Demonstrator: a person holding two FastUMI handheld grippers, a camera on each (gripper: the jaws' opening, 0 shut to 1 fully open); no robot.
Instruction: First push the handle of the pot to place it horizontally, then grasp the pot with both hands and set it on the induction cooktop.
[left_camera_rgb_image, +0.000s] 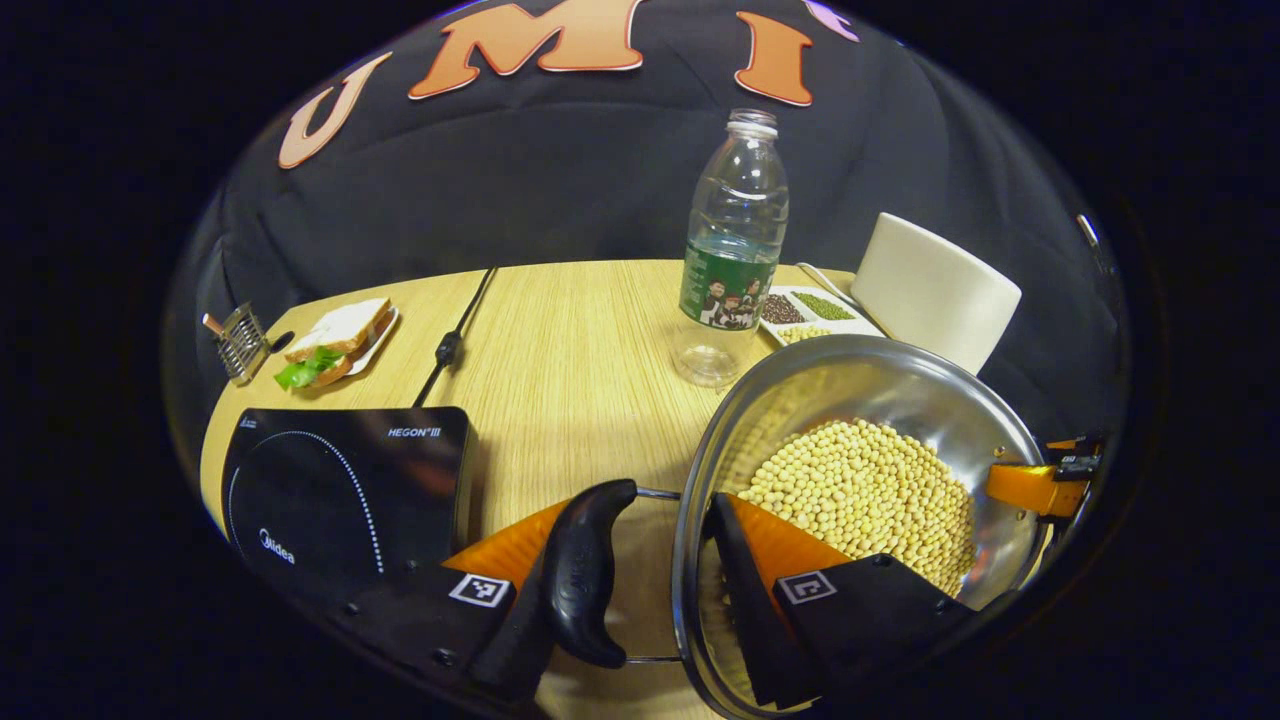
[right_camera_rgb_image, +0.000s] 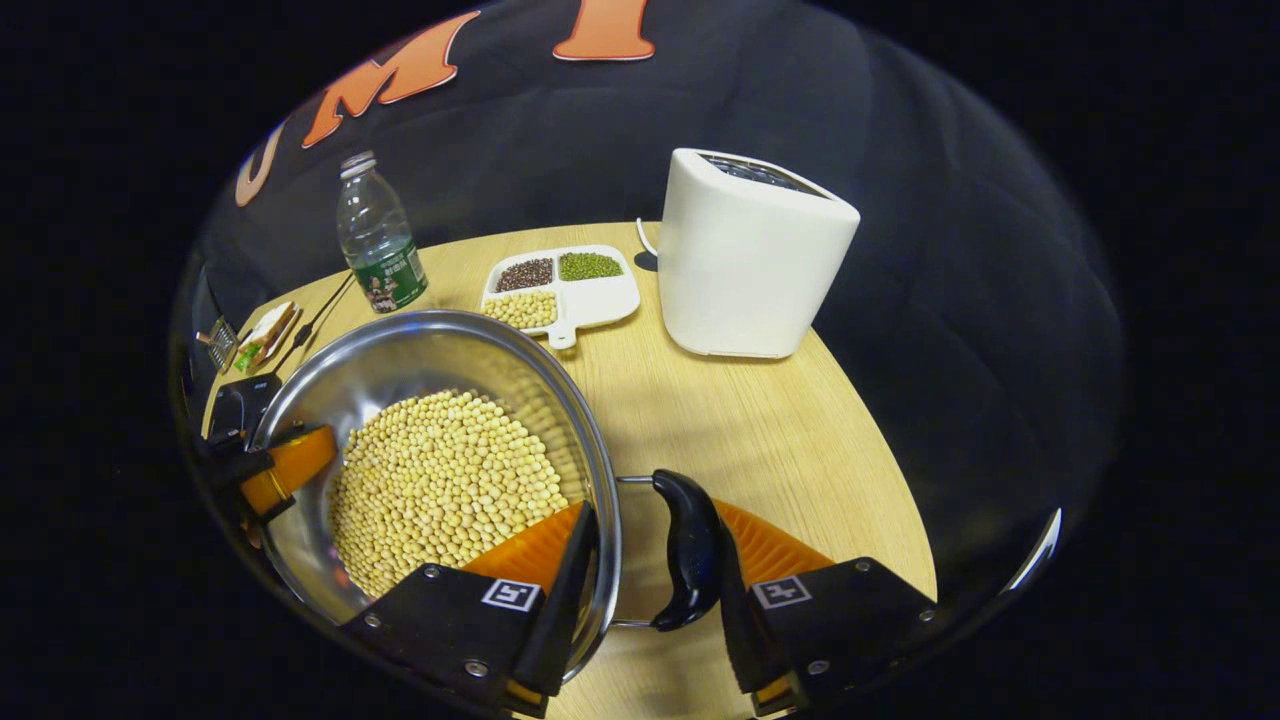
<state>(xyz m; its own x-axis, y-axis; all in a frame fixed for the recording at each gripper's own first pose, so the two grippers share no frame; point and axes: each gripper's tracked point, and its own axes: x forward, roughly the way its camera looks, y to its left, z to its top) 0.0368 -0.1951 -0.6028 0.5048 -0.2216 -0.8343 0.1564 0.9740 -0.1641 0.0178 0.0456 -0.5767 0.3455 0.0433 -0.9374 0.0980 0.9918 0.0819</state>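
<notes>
Both tongs straddle the pot (left_camera_rgb_image: 860, 480): left tongs (left_camera_rgb_image: 640, 560) and right tongs (right_camera_rgb_image: 650, 560) each bracket rim and handle, seemingly pinching both. Cooktop (left_camera_rgb_image: 340, 490) waits beside the left tongs, so carrying it over looks next.

The right gripper (right_camera_rgb_image: 640, 590) straddled the pot (right_camera_rgb_image: 420, 350) at its near rim: one finger inside over the soybeans (right_camera_rgb_image: 440, 480), the other outside against the black handle (right_camera_rgb_image: 688, 550). The left gripper (right_camera_rgb_image: 265, 470) reached in at the far rim. Toward the table's (right_camera_rgb_image: 800, 450) far edge stood a bottle (right_camera_rgb_image: 378, 235), a divided dish (right_camera_rgb_image: 565, 290) and a white appliance (right_camera_rgb_image: 745, 255).
</notes>
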